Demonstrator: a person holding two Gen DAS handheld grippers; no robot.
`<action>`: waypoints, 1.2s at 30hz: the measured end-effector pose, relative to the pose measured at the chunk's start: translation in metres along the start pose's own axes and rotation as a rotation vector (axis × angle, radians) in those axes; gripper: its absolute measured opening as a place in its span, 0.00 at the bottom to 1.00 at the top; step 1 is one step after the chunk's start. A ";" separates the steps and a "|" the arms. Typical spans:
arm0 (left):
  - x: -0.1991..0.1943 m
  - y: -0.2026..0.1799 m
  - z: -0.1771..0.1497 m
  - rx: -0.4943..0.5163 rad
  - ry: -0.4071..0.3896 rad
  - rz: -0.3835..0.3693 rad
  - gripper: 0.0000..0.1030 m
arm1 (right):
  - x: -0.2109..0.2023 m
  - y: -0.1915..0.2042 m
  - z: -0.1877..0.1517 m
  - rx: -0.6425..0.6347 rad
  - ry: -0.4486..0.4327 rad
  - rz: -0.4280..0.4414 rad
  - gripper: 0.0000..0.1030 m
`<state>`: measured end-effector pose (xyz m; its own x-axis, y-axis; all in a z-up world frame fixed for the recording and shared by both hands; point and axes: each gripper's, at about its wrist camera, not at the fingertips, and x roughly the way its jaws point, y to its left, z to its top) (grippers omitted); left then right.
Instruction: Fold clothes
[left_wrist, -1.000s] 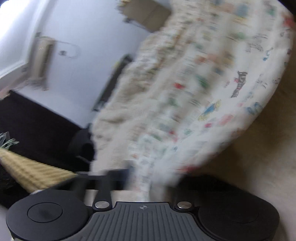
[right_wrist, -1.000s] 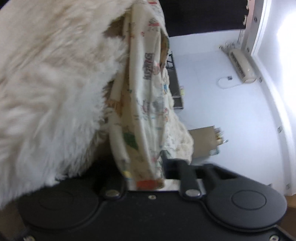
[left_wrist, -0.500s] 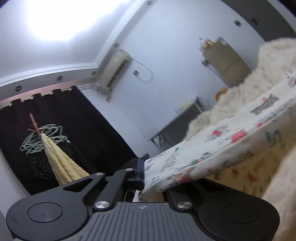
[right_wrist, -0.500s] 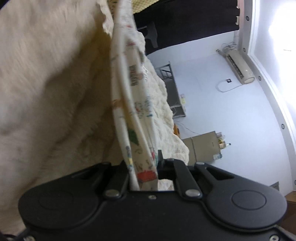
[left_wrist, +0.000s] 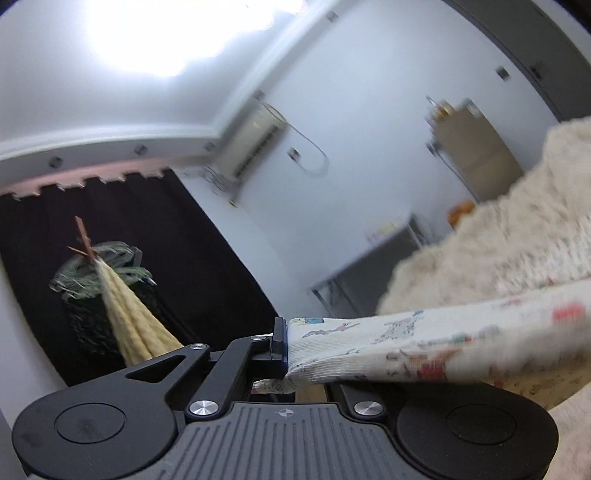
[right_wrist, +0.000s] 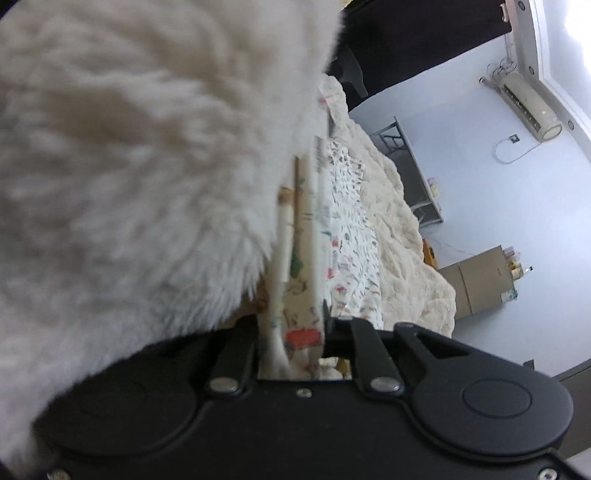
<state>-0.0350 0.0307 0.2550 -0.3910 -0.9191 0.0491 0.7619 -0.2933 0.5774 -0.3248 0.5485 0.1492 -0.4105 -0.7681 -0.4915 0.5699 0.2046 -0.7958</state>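
Left tool (left_wrist: 286, 345): clenched on one end of the printed garment (left_wrist: 424, 345); the black finger (left_wrist: 279, 341) on the left side presses flat against the hem, and the opposite finger is hidden under the cloth.
Left tool attitude: points about level into the room.
Printed garment, left view: a cream ribbed band with small coloured figures runs from the tool to the right edge of the picture, held off any surface; a short tail of cloth hangs just under the grip.
Fleece lining (left_wrist: 517, 229): cream and shaggy, it rises behind and above the band.
Right tool (right_wrist: 295, 338): its jaws have just been opening; the folded edge of the garment (right_wrist: 301, 325) lies between them. The right finger (right_wrist: 327, 317) sits against the cloth; the left one is covered by pile, so whether the pads press cannot be told.
Right tool attitude: tilted somewhat downward.
Garment, right view: several layered edges run away from the tool, with the printed side (right_wrist: 351, 236) beside them; white fleece (right_wrist: 140, 166) fills the left half of the picture.
Room: white wall with an air conditioner (left_wrist: 251, 142), a black curtain (left_wrist: 166, 240), a beige cabinet (right_wrist: 480, 278), a grey metal rack (right_wrist: 410, 173).
Other cloth: a yellow knit piece (left_wrist: 129, 321) hangs from a clip before the curtain.
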 end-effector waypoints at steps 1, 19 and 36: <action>0.004 -0.004 -0.004 -0.020 0.007 -0.016 0.01 | 0.000 -0.001 0.001 0.003 -0.010 -0.005 0.19; 0.177 -0.084 0.124 0.054 0.006 -0.210 0.01 | 0.017 -0.112 -0.070 0.435 -0.213 0.084 0.04; 0.372 -0.357 0.140 0.467 0.270 -0.546 0.01 | 0.102 -0.185 -0.198 0.798 -0.061 0.236 0.03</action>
<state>-0.5248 -0.1698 0.1813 -0.4640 -0.7258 -0.5079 0.1764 -0.6376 0.7499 -0.6132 0.5518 0.1764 -0.1913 -0.7949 -0.5758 0.9787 -0.1098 -0.1735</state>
